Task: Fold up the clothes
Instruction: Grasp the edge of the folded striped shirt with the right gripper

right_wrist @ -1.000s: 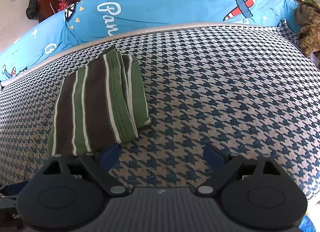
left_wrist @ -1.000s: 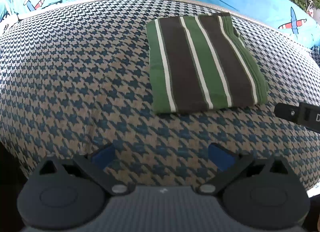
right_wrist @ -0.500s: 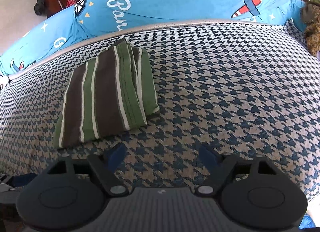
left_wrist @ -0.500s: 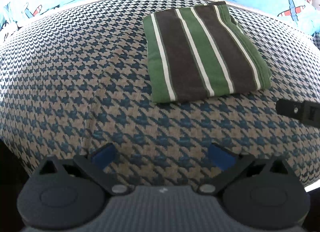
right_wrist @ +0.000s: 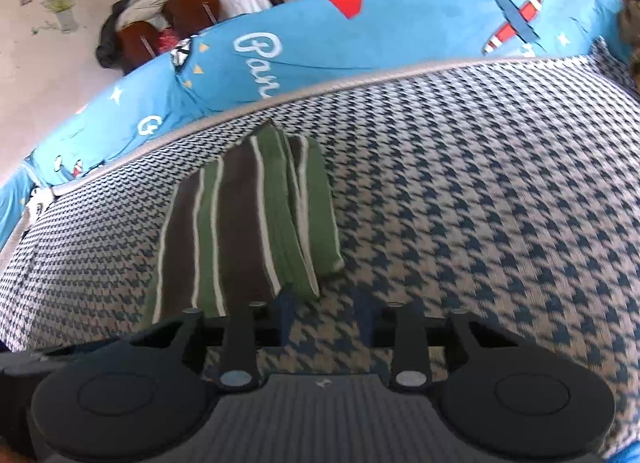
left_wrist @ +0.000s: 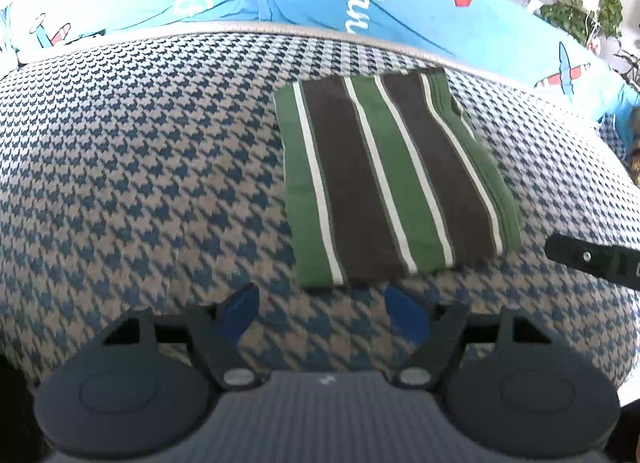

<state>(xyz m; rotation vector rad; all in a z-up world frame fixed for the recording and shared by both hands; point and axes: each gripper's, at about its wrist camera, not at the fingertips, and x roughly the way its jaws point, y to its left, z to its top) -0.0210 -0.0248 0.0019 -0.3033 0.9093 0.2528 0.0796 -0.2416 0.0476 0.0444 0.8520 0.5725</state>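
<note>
Both claws, left claw [left_wrist: 324,313] and right claw [right_wrist: 326,315], have just been closing on nothing, jaws apart; striped garment [left_wrist: 392,183] lies folded, so folding looks done.

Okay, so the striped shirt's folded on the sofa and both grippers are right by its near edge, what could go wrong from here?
1. Both grippers' jaws have just been closing with nothing between them. The right gripper sits at the folded shirt's near corner; a nudge might undo the fold.
2. The layers on the shirt's right side look loose and could slide apart.
3. The left gripper might snag the houndstooth cover.
</note>
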